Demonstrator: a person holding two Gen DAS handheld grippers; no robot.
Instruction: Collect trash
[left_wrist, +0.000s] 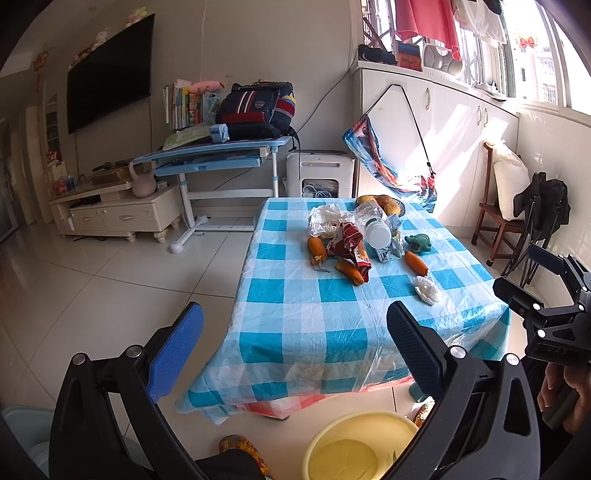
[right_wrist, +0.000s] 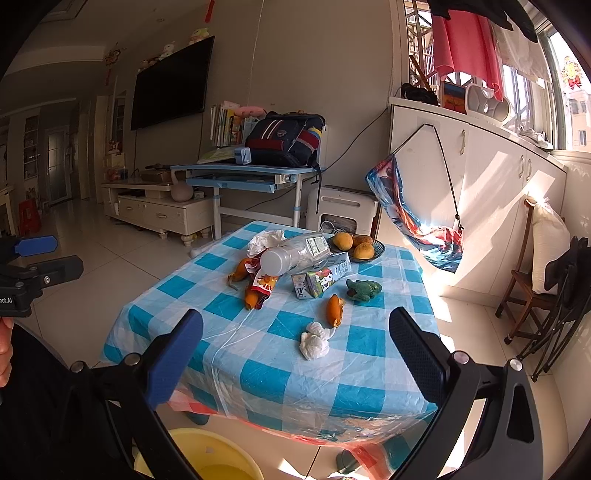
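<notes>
Checked blue table (left_wrist: 295, 332) with trash near its middle, crumpled tissue (right_wrist: 314, 341) by the near edge, yellow bin (left_wrist: 354, 443) below, left gripper (left_wrist: 295, 354) and right gripper (right_wrist: 295, 354) wide open, holding nothing.

Checked table (right_wrist: 258, 373) w/ bottle (right_wrist: 295, 253), peels (right_wrist: 335, 305), tissue (right_wrist: 314, 341)

Trash-strewn checked table (left_wrist: 332, 314) — yellow basin (left_wrist: 362, 424) below
</notes>
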